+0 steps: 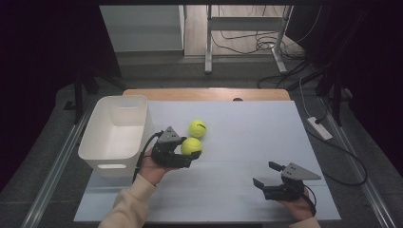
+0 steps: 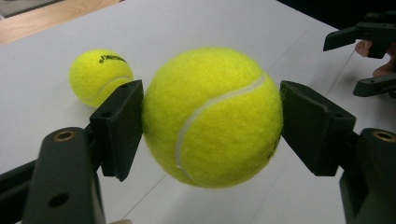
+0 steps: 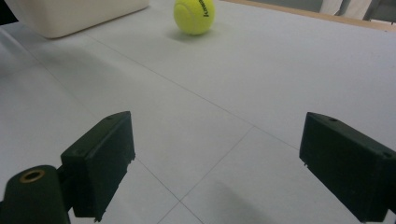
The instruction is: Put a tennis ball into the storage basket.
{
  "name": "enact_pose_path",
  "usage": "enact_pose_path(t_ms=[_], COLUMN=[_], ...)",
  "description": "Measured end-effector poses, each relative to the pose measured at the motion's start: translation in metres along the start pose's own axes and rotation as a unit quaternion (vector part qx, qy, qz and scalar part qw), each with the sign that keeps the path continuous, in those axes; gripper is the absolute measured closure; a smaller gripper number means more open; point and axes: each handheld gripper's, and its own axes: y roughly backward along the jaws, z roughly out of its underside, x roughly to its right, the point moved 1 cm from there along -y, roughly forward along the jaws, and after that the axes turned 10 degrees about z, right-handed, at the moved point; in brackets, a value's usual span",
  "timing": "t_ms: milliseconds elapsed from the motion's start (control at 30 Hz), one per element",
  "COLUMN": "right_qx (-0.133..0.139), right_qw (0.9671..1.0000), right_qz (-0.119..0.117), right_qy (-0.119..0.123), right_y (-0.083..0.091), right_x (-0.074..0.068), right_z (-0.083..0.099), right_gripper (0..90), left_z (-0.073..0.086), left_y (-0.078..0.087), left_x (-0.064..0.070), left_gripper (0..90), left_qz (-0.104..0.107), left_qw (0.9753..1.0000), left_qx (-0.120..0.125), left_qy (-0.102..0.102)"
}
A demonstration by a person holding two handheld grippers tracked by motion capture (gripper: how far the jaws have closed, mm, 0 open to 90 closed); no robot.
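**Felted yellow ball held at the left jaws, bin lying to the left**

Yellow felt with a white curved seam covers the held tennis ball [image 2: 212,116], which is seen clamped between the two black pads of the left gripper [image 1: 183,153]. In the left gripper view the pads are pressed against opposite sides of the sphere, close to its widest girth, and the ball appears lifted clear of the table surface, though contact underneath cannot be ruled out from the high view.

The relation that matters: the white bin [image 1: 116,133] stands just to the left of the left gripper, its open mouth facing up. The held ball sits on the right side of that hand, so the load is judged to need carrying leftward over the near rim. A sphere has no long axis, so grasp orientation is of no concern.

A second tennis ball [image 1: 197,128] rests on the table [image 1: 247,142] just beyond the held one, close but apparently not touching. It carries black printed lettering. It is much nearer the left gripper than the right.

The right gripper [image 1: 271,176] is held low at the near right, well apart from both balls, with its jaws spread wide and nothing between them.

Materials noted: the bin is smooth, matte plastic with rounded corners and a handle slot in the near wall; the table top is pale, flat, scored by thin lines; the pads are hard, dark and square-edged.
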Motion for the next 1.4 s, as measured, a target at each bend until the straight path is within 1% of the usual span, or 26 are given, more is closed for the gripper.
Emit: enact_pose_path(t_ms=[67, 233, 333, 633, 967, 1133, 1200, 1400], right_qx=[0.000, 0.002, 0.002, 0.002, 0.001, 0.002, 0.004, 0.003], right_qw=[1.0000, 1.0000, 1.0000, 1.0000, 1.0000, 1.0000, 1.0000, 1.0000], right_qz=[0.000, -0.001, 0.000, 0.001, 0.002, 0.002, 0.001, 0.002], right_qy=[-0.001, 0.000, -0.001, -0.001, -0.001, -0.002, -0.004, -0.002], right_y=[0.000, 0.000, 0.000, 0.000, 0.000, 0.000, 0.000, 0.000], right_x=[0.000, 0.000, 0.000, -0.001, 0.000, 0.000, 0.000, 0.000], right_z=[0.000, 0.000, 0.000, 0.000, 0.000, 0.000, 0.000, 0.000], right_gripper=[10.2, 10.2, 10.2, 10.2, 10.2, 10.2, 10.2, 10.2], left_z=[-0.001, -0.005, -0.008, -0.012, -0.018, -0.022, -0.022, -0.025], left_y=[0.003, 0.012, 0.017, 0.027, 0.034, 0.038, 0.040, 0.043], left_x=[0.000, 0.002, 0.002, 0.002, 0.003, 0.002, 0.003, 0.002], left_gripper=[26.6, 26.6, 26.5, 26.6, 26.5, 26.5, 26.5, 26.6], left_qz=[0.000, -0.006, -0.009, -0.014, -0.015, -0.015, -0.016, -0.019], left_qw=[1.0000, 0.9999, 0.9997, 0.9992, 0.9985, 0.9980, 0.9973, 0.9967], left_qx=[0.001, 0.013, 0.021, 0.037, 0.051, 0.060, 0.071, 0.077], left_qy=[-0.002, -0.008, -0.007, -0.006, -0.011, -0.010, -0.011, -0.015])
